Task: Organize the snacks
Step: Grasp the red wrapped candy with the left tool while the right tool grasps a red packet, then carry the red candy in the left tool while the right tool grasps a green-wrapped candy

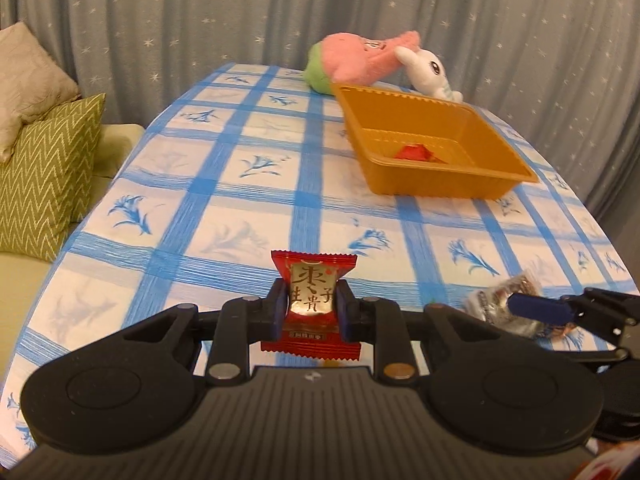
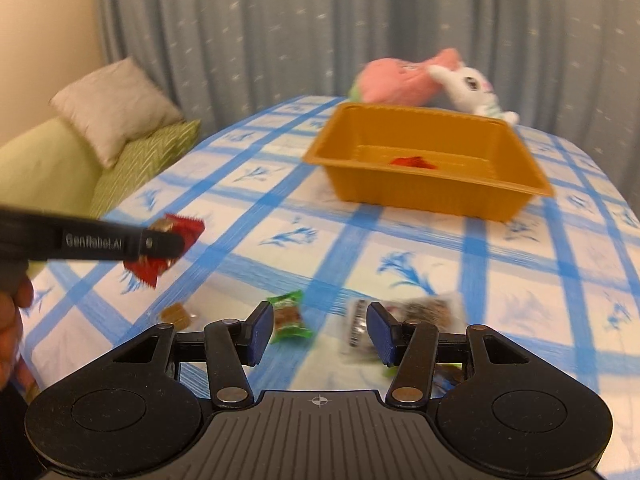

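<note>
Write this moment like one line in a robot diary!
left gripper: shut on red candy | right gripper: open, empty | orange tray: one red candy inside

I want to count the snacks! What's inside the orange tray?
Inside the orange tray lies one red wrapper, on the tray's floor. The near wall hides the front strip of that floor, so anything there cannot be seen.
</note>
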{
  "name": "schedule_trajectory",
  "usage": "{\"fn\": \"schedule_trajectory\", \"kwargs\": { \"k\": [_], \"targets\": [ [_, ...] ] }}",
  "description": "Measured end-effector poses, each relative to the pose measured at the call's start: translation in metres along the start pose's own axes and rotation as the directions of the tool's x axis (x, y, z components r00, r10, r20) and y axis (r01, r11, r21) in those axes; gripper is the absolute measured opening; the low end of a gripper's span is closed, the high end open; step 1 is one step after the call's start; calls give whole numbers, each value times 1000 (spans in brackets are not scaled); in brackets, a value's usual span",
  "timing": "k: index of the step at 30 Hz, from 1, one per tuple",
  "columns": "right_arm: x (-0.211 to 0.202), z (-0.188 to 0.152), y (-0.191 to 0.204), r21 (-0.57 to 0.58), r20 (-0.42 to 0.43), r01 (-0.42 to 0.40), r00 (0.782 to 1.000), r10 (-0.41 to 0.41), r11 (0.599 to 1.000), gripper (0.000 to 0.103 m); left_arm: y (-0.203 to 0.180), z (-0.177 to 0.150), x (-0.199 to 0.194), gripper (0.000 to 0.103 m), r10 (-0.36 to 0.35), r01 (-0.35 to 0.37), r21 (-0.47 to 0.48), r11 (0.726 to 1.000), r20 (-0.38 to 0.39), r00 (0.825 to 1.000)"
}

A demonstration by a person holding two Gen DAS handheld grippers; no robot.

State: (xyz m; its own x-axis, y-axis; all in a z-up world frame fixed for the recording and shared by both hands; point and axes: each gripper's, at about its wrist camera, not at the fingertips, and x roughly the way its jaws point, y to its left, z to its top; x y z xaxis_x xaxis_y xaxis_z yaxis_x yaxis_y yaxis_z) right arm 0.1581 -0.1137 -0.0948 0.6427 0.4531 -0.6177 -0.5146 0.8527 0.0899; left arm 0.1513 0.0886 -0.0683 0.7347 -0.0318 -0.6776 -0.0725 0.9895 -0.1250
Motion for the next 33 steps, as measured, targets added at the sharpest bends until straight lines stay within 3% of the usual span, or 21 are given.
{"fn": "schedule_trajectory", "kwargs": {
  "k": [5,10,19,33],
  "targets": [
    [24,2,12,-75,-24,-29,999,28,997,52,5,-1,2,23,-8,8,-11,1000,-2,1000],
    [43,-1,20,-135,-59,-33,998,25,990,38,5,-1,4,23,-12,12,-15,1000,-3,1000],
    [50,-6,15,-112,-77,-34,997,25,993,23,0,-1,6,23,-24,24,-7,1000,-5,1000],
    [17,14,-13,-35,11,48,999,-48,998,20,-30,18,8,23,-71,70,50,996,15,997]
  ]
}}
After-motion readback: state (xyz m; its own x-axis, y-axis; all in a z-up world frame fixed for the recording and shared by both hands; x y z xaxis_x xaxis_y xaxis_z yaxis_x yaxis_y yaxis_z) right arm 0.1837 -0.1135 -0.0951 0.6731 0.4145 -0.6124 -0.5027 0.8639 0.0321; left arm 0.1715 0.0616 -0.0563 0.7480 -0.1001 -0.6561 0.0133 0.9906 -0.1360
